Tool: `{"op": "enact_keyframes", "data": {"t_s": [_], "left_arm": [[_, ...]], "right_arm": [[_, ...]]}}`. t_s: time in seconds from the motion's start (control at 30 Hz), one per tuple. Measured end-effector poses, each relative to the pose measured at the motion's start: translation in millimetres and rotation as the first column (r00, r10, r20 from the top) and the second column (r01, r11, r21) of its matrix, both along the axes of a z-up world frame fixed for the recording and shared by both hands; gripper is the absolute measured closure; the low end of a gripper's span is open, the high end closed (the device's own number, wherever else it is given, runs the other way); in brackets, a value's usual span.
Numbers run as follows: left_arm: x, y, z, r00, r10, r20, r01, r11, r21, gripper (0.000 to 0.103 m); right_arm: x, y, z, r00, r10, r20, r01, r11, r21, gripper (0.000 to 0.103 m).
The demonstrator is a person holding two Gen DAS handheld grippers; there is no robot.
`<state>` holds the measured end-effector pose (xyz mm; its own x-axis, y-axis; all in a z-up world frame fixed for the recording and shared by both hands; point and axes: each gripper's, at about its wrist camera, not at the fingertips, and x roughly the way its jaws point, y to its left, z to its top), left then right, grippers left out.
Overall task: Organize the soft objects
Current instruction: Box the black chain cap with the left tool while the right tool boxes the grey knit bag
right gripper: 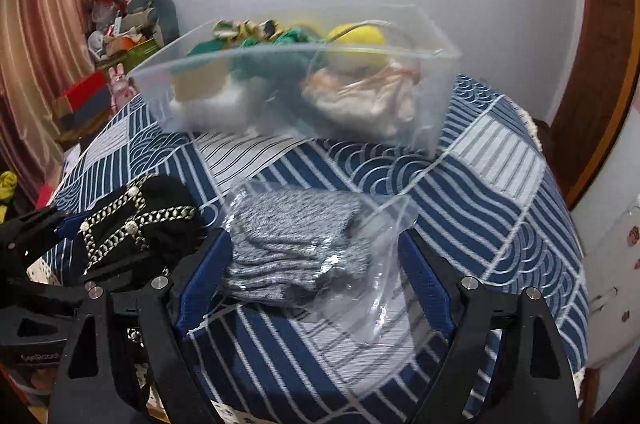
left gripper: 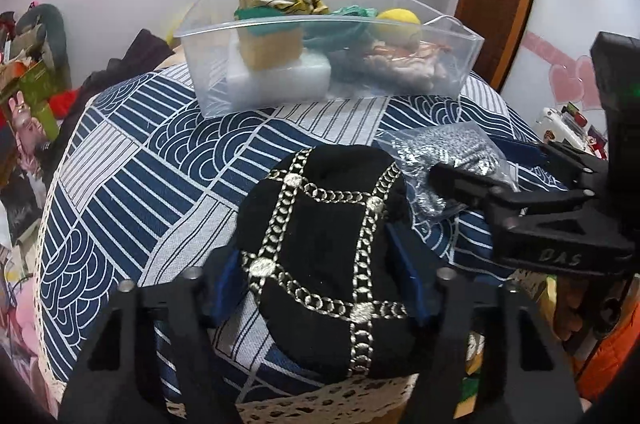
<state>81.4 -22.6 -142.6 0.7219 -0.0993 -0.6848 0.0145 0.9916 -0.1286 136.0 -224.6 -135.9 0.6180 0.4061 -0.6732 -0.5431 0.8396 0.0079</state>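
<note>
A black knit piece with silver chain embroidery (left gripper: 324, 256) lies at the table's near edge. My left gripper (left gripper: 320, 256) has its blue pads against both its sides, shut on it. It also shows in the right wrist view (right gripper: 136, 224). A grey knit item in a clear plastic bag (right gripper: 296, 244) lies to its right. My right gripper (right gripper: 312, 264) is open, its fingers on either side of the bag. It shows in the left wrist view (left gripper: 472, 180) over the bag (left gripper: 440, 152).
A clear plastic bin (left gripper: 440, 64) at the table's far side holds a sponge (left gripper: 268, 44), a yellow ball (left gripper: 400, 20), green cloth and other soft things. The blue patterned tablecloth (left gripper: 140, 164) covers the table. Clutter stands at the left.
</note>
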Motion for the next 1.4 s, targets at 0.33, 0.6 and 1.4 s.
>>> {"op": "enact_keyframes", "data": {"t_s": [0.33, 0.6, 1.4], "left_arm": [[-4.2, -3.8, 9.8, 0.998, -0.05, 0.04, 0.05, 0.999, -0.004, 0.078], [-8.5, 4.6, 34.8, 0.993, -0.024, 0.117, 0.024, 1.0, 0.004, 0.078], [51.3, 47.3, 120.7, 0.93, 0.123, 0.345, -0.119, 0.992, -0.034, 0.077]], "right_arm": [[-9.7, -4.1, 7.3, 0.998, 0.054, 0.034, -0.054, 0.999, -0.002, 0.067], [-16.9, -11.4, 23.9, 0.996, 0.037, 0.076, -0.04, 0.998, 0.039, 0.071], [17.3, 7.1, 104.2, 0.959, -0.051, 0.28, -0.006, 0.98, 0.199, 0.071]]}}
